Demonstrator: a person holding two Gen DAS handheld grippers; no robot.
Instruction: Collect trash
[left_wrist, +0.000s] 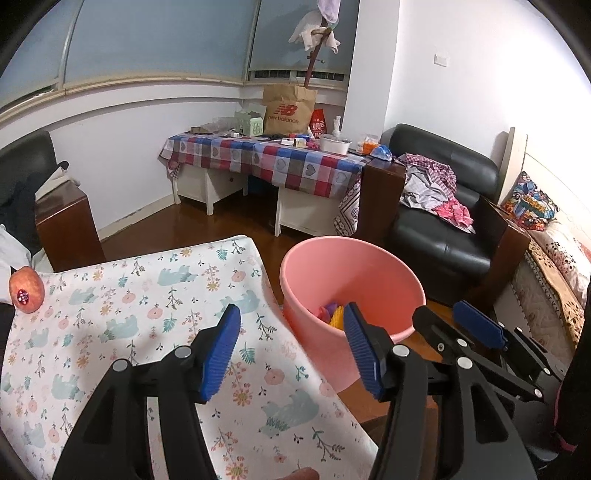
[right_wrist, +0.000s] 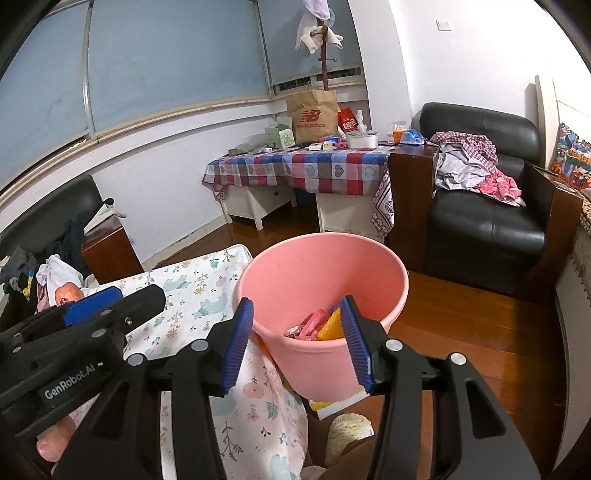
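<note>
A pink bucket (left_wrist: 354, 266) (right_wrist: 321, 273) stands on the wooden floor beside a table under a floral cloth (left_wrist: 147, 295) (right_wrist: 192, 288). Pink and yellow wrappers (right_wrist: 314, 326) (left_wrist: 332, 314) lie in its bottom. My left gripper (left_wrist: 291, 350) (right_wrist: 122, 301) is open and empty, over the cloth's right edge and the bucket's near rim. My right gripper (right_wrist: 297, 343) (left_wrist: 448, 317) is open too, with nothing between its blue pads, hanging above the bucket's near rim. A reddish fruit with a sticker (left_wrist: 26, 293) (right_wrist: 68, 293) rests at the table's far left.
A black armchair (left_wrist: 443, 229) (right_wrist: 487, 221) heaped with clothes stands behind the bucket. A checkered-cloth table (left_wrist: 266, 158) (right_wrist: 303, 173) full of small items lines the back wall. Another dark seat with clothing (right_wrist: 55, 229) is at the left.
</note>
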